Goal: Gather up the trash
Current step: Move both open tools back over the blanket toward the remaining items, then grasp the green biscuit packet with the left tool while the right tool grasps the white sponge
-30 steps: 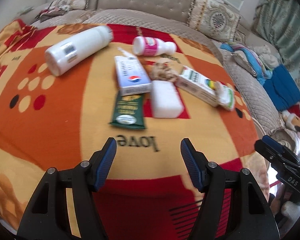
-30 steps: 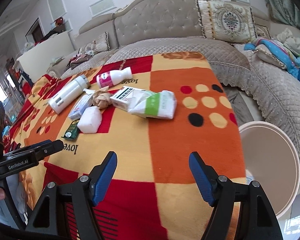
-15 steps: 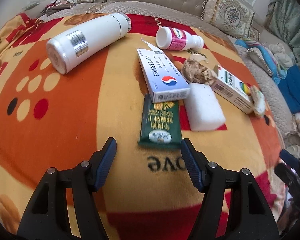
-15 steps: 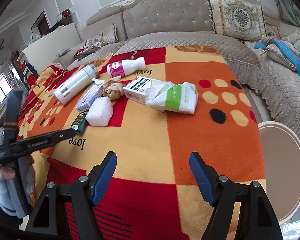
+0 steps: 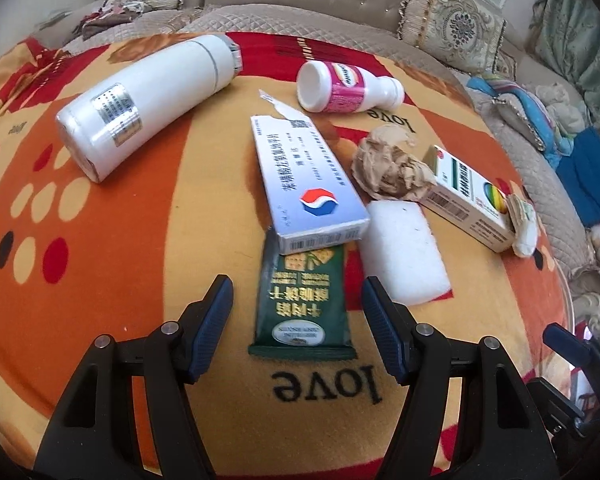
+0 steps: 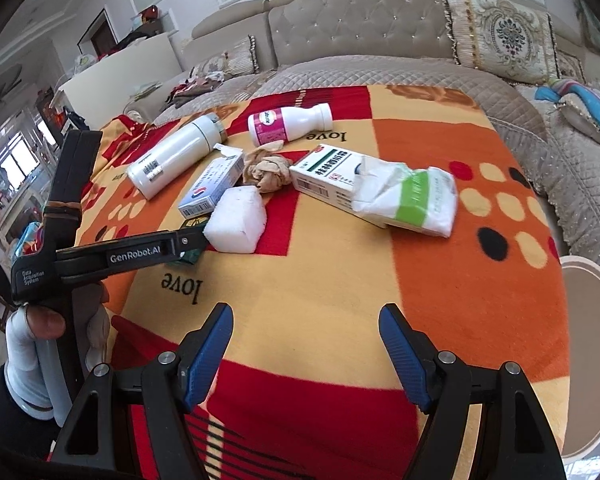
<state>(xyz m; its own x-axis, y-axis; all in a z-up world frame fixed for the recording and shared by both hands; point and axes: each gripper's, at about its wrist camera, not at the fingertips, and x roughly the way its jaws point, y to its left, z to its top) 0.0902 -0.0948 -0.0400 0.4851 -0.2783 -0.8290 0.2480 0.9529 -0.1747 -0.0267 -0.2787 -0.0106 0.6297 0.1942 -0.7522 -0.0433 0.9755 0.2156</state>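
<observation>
A dark green snack wrapper (image 5: 306, 300) lies flat on the orange blanket, between the open fingers of my left gripper (image 5: 298, 312). Behind it lie a blue-and-white medicine box (image 5: 304, 184), a white foam block (image 5: 402, 252), a crumpled brown paper ball (image 5: 388, 164), a white-and-green box (image 5: 466, 196), a pink-labelled bottle (image 5: 344, 88) and a white flask (image 5: 140, 104). My right gripper (image 6: 306, 340) is open and empty over bare blanket, near the front edge. In its view the left gripper (image 6: 132, 256) reaches beside the foam block (image 6: 236, 220), with a tissue pack (image 6: 416, 200) to the right.
A round white bin rim (image 6: 592, 312) stands at the right, off the blanket's edge. A quilted beige sofa (image 6: 360, 32) with cushions runs behind. Clothes lie piled on the sofa at the right (image 5: 540, 108).
My left gripper has moved forward and down until the green wrapper lies between its open fingers. My right gripper has edged slightly closer to the trash; both stay open.
</observation>
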